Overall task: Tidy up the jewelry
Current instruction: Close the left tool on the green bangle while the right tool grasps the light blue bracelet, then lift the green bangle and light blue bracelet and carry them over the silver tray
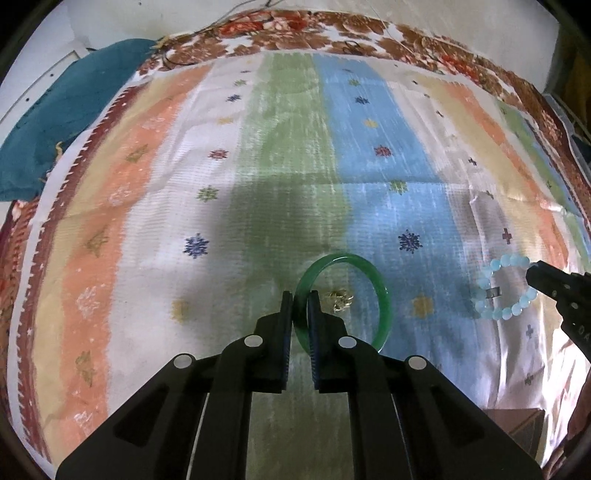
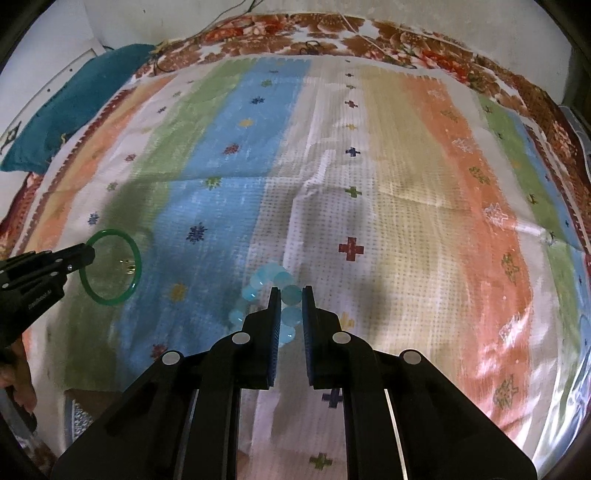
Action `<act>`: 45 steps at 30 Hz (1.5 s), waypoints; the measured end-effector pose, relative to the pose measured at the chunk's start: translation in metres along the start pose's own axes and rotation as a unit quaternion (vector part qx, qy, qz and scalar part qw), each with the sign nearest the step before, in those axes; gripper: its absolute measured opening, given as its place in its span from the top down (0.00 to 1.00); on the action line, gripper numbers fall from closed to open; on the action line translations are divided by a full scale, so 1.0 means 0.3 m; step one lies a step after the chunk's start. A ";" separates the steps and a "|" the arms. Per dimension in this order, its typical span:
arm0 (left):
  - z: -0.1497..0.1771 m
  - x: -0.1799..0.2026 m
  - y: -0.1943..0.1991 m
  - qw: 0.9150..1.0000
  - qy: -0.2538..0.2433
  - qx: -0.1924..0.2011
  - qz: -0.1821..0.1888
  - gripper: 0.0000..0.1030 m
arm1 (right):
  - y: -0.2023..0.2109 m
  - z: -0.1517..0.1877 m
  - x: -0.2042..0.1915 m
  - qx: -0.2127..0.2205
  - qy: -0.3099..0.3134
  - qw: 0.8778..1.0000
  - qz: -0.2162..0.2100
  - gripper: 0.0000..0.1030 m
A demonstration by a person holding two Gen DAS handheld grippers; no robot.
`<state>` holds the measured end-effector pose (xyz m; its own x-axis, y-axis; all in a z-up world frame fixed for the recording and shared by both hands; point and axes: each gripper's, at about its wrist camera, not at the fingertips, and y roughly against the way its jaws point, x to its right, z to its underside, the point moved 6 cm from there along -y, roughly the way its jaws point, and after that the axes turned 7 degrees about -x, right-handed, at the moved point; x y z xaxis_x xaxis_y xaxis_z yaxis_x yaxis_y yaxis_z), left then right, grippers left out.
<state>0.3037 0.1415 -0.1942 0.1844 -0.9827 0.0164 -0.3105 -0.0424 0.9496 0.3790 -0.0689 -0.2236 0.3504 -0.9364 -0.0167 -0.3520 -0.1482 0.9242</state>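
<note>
My left gripper [image 1: 300,295] is shut on the rim of a green bangle [image 1: 382,295], which hangs from the pads above the striped cloth. A small gold piece [image 1: 339,299] lies on the cloth, seen through the ring. My right gripper [image 2: 291,291] is shut on a pale blue bead bracelet [image 2: 258,288], with beads showing between and left of the pads. In the left wrist view the bead bracelet [image 1: 508,291] hangs from the right gripper's tip [image 1: 535,277] at the right edge. In the right wrist view the green bangle [image 2: 136,266] shows at the left, held by the left gripper [image 2: 86,254].
A striped cloth [image 1: 258,166] with small star and cross motifs covers a bed with a floral brown-red sheet [image 1: 295,29]. A teal pillow [image 1: 66,114] lies at the far left. A hand [image 2: 18,373] shows at the lower left of the right wrist view.
</note>
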 end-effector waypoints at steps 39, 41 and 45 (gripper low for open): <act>0.139 0.137 0.331 0.996 -0.036 0.077 0.024 0.92 | 0.264 0.115 -0.101 0.066 0.031 0.997 -0.001 0.88; 0.151 0.138 0.343 0.996 -0.037 0.080 0.025 0.92 | 0.280 0.125 -0.104 0.070 0.030 0.997 -0.005 0.88; 0.175 0.145 0.371 0.995 -0.033 0.082 0.037 0.92 | 0.316 0.138 -0.111 0.083 0.032 0.996 0.002 0.88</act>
<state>0.2284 0.0846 -0.1043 0.0953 -0.9937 0.0596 -0.4700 0.0079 0.8826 0.2979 -0.0649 -0.1513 0.4012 -0.9159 0.0151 -0.4895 -0.2004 0.8487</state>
